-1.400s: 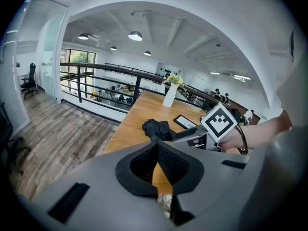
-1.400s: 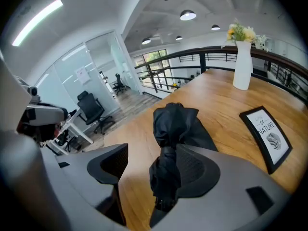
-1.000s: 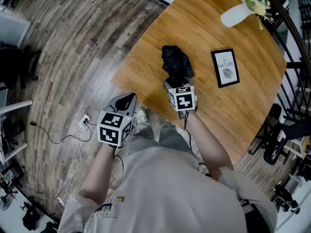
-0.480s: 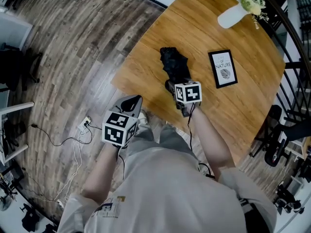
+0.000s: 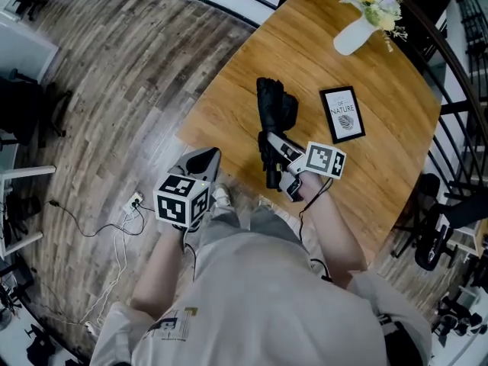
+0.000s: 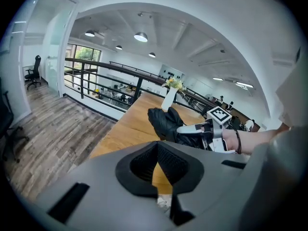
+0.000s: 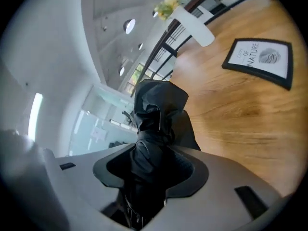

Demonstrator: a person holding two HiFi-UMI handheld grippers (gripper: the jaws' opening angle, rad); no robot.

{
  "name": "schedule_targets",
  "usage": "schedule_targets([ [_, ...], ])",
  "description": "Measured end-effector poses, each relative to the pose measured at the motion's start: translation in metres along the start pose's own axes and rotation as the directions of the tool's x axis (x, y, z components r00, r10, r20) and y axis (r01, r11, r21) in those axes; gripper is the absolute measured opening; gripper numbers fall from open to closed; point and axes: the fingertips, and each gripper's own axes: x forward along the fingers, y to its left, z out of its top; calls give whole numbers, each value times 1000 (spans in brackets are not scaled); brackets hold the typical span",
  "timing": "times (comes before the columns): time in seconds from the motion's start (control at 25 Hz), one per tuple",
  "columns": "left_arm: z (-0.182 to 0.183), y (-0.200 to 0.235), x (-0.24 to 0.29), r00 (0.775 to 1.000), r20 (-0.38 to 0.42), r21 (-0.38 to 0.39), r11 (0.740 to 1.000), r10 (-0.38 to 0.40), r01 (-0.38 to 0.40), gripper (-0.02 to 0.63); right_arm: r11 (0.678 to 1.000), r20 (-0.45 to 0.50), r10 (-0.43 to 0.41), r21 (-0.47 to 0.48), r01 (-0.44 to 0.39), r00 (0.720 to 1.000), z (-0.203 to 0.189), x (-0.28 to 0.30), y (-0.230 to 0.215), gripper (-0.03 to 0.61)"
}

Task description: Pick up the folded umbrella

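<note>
Folded umbrella (image 5: 272, 120): black, bundled, mid-frame in the head view, over the near-left part of the wood table (image 5: 381, 82). We have it in the right gripper (image 5: 279, 165). The jaws are closing with the umbrella's lower section between them. In the right gripper view the black bundle fills the gap from pad to pad, so that's a grasp. The canopy end sticks out past the jaws toward the top of the frame. The handle end runs back toward the camera at the bottom. From the left gripper view it looks raised off the tabletop, roughly level, but we can't confirm the gap underneath.

Left gripper (image 5: 203, 158): lower left of centre in the head view, off the table's near edge, above the plank floor (image 5: 114, 75). Its jaw tips are together with nothing between them. It's well apart from the umbrella.

Other items on the table:
- Framed print (image 5: 341, 113) lies flat just right of the umbrella, not touching it.
- White vase (image 5: 352, 36) with yellow flowers sits at the top right, near the far edge by the black railing (image 5: 450, 44).

A power strip (image 5: 134, 198) with loose cable lies on the floor at left.
</note>
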Motion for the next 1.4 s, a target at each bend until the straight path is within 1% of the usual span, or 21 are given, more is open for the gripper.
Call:
schedule_targets([
  [0.04,6,0,-4,1000,16,1,1000,1,-1,17,998,43,57,35,-58,997,8,-5,16,221],
  [0.08,12,0,-9,999,33,3,1000,3,-3,17,993,81,105,43,-109,991,16,-12,33,221],
  [0.12,19,0,-15,999,51,6,1000,5,-6,17,988,113,147,19,-150,983,25,-19,51,221],
  [0.2,38,-3,-28,995,101,18,1000,10,-12,17,974,159,219,-89,-206,963,42,-37,91,221],
  [0.28,65,-9,-45,986,168,37,999,15,-21,17,944,193,276,-238,-228,942,61,-59,134,221],
  [0.32,80,-13,-54,978,206,49,998,18,-28,17,921,211,300,-318,-225,930,70,-72,156,221],
  [0.4,110,-20,-73,959,284,80,996,22,-47,17,862,258,351,-465,-202,900,85,-97,198,221],
  [0.48,138,-28,-96,932,363,113,991,23,-68,17,801,328,403,-578,-156,855,95,-125,237,221],
  [0.52,151,-34,-108,916,402,128,989,21,-79,17,776,374,427,-618,-121,823,100,-140,255,221],
  [0.56,164,-40,-121,898,440,142,986,19,-91,17,756,422,451,-649,-84,786,105,-157,271,221],
  [0.64,189,-51,-145,859,512,159,980,21,-119,17,721,502,505,-692,-24,702,114,-191,299,221],
  [0.72,209,-62,-168,818,575,169,974,25,-148,17,683,550,557,-730,34,622,120,-223,323,221],
  [0.76,218,-67,-178,799,601,177,971,23,-161,17,661,564,575,-747,70,592,121,-237,334,221],
  [0.8,225,-72,-187,781,624,187,967,19,-174,17,638,574,587,-762,112,571,122,-250,344,221],
  [0.88,238,-84,-205,748,664,215,955,11,-204,17,590,590,597,-782,202,543,121,-271,360,221],
  [0.96,249,-95,-219,717,697,251,935,3,-248,17,549,609,603,-785,286,515,119,-290,373,221],
  [1.0,254,-100,-224,703,711,271,922,3,-277,17,532,619,604,-782,324,503,118,-298,378,221],
  [1.08,261,-107,-232,680,733,308,886,12,-347,17,500,636,602,-772,393,483,117,-310,386,221],
  [1.16,265,-114,-236,662,750,340,846,21,-412,17,471,646,602,-762,445,469,116,-319,390,221],
  [1.2,265,-118,-238,654,756,352,830,20,-432,17,460,650,604,-757,465,461,114,-323,391,221],
  [1.4,261,-131,-246,632,775,392,773,15,-499,17,425,671,610,-726,540,422,104,-338,391,221],
])
